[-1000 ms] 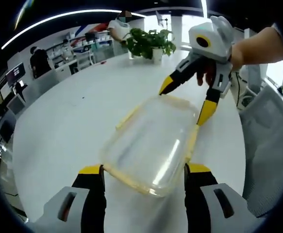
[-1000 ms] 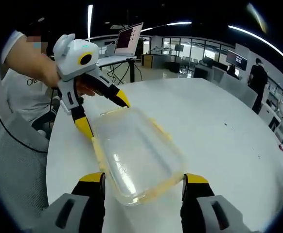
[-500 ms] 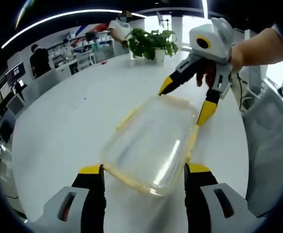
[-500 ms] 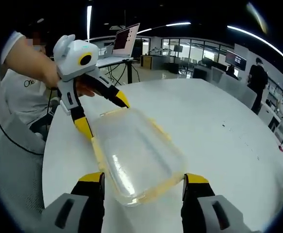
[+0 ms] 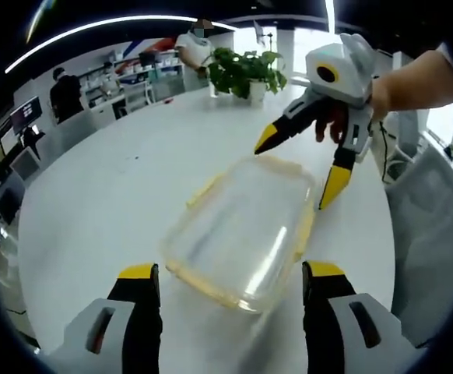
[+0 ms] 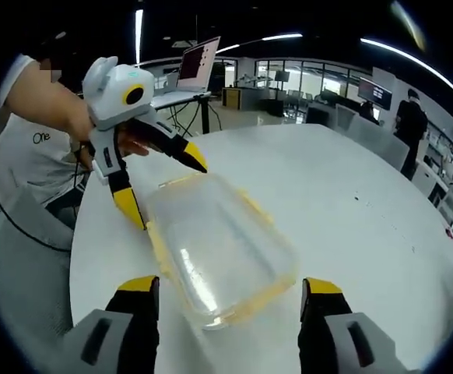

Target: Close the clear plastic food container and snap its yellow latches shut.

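Both tongs [image 5: 228, 282] [image 6: 231, 292] wide, flanking container [image 5: 238, 231]; left gripper view adds plant [image 5: 244, 70].

Left tongs [image 5: 225, 271]: grey body, black jaws tipped yellow; right tongs [image 6: 230, 285] alike; white T-shirt [image 6: 36, 148]

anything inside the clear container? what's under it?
Nothing visible inside the clear container: through its walls only the white table shows, the same in the right gripper view. It rests directly on that table. Glare on the plastic could hide something small or transparent.
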A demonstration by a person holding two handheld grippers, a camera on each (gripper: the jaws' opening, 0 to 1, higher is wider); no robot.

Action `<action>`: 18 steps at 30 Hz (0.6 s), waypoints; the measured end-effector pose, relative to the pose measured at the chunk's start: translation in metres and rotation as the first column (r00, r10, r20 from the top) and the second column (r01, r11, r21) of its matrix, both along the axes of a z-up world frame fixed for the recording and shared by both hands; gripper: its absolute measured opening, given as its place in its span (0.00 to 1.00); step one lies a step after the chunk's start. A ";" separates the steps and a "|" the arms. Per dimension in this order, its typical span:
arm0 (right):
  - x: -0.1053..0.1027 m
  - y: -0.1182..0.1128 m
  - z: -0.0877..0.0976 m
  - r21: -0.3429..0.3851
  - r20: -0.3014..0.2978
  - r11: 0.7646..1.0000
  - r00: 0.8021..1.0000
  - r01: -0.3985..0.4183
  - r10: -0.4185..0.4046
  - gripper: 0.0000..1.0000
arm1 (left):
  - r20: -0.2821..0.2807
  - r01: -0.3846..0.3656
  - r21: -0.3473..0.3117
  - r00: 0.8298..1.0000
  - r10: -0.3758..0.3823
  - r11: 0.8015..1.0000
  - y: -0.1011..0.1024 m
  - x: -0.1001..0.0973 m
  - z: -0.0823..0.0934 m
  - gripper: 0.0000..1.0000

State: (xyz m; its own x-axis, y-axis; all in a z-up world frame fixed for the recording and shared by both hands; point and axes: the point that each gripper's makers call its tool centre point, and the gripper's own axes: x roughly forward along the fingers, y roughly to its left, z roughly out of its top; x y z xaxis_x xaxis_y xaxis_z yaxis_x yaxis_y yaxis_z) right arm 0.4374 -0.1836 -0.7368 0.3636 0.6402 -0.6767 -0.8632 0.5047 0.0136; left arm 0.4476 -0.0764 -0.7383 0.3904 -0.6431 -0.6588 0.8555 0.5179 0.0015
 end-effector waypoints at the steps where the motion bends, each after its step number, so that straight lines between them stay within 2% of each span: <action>1: -0.001 0.000 0.002 0.011 -0.003 1.000 1.000 0.002 -0.002 0.80 | 0.000 -0.003 0.000 1.000 0.003 1.000 0.001 0.000 0.000 0.80; 4: 0.001 -0.001 0.004 0.014 -0.002 0.999 0.999 0.040 -0.039 0.99 | -0.002 -0.018 -0.010 1.000 0.018 1.000 0.002 0.000 0.002 0.92; 6: 0.007 -0.007 0.005 -0.012 0.036 0.999 0.998 0.050 -0.049 0.99 | 0.002 -0.027 -0.021 1.000 0.027 0.999 0.002 0.000 0.006 0.94; 8: 0.004 -0.006 0.008 0.009 0.019 0.999 0.998 0.053 -0.054 0.99 | -0.003 -0.041 -0.034 0.999 0.041 0.999 0.002 -0.001 0.008 0.99; 18: -0.003 -0.003 0.018 0.019 0.039 0.999 0.998 0.043 -0.044 0.99 | 0.010 -0.047 -0.031 0.999 0.047 0.998 0.002 -0.010 0.016 0.99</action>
State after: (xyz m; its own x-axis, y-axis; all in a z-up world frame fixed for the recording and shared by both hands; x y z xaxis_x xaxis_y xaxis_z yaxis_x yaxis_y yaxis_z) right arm 0.4348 -0.1862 -0.7193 0.4175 0.6349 -0.6501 -0.8404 0.5418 -0.0106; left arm 0.4378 -0.0742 -0.7219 0.4274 -0.6438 -0.6347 0.8302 0.5575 -0.0064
